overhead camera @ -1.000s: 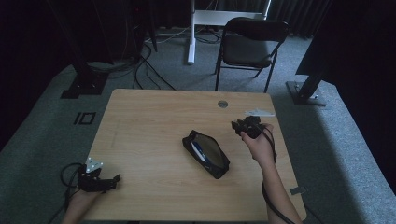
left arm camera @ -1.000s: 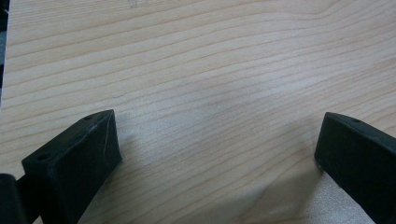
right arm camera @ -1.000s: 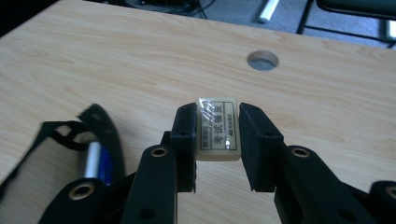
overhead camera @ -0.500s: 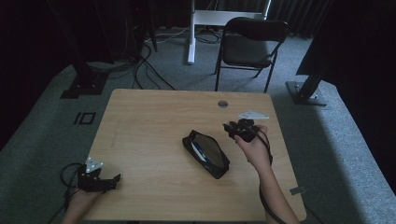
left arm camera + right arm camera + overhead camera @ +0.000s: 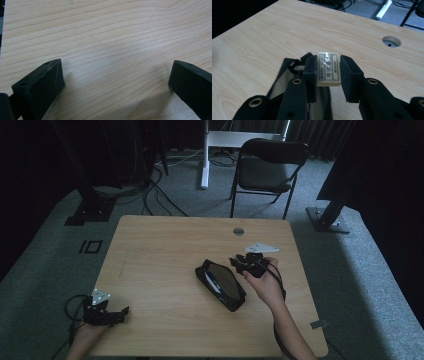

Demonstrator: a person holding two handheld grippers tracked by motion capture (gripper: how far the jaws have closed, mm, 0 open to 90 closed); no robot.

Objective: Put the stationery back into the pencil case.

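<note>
The wooden surface (image 5: 165, 255) carries an open black pencil case (image 5: 221, 284) near its middle, and the work in hand looks like dropping an eraser (image 5: 328, 68) into it. The right gripper (image 5: 240, 265) pinches that eraser between its jaws, closed snugly on its two long sides, just beside the case's right edge and apart from the opening. The main risk, as I judge it, is a release too soon — the eraser would land on the case's rim or on the wood and bounce off. A lesser one: the case is soft and unanchored, so a nudge from the jaws could shove it askew.

The right forearm reaches up from the bottom edge, wrist bent inward towards the case. The left gripper (image 5: 106, 312) rests at the near left corner — jaws wide apart over bare wood, nothing between them.
</note>
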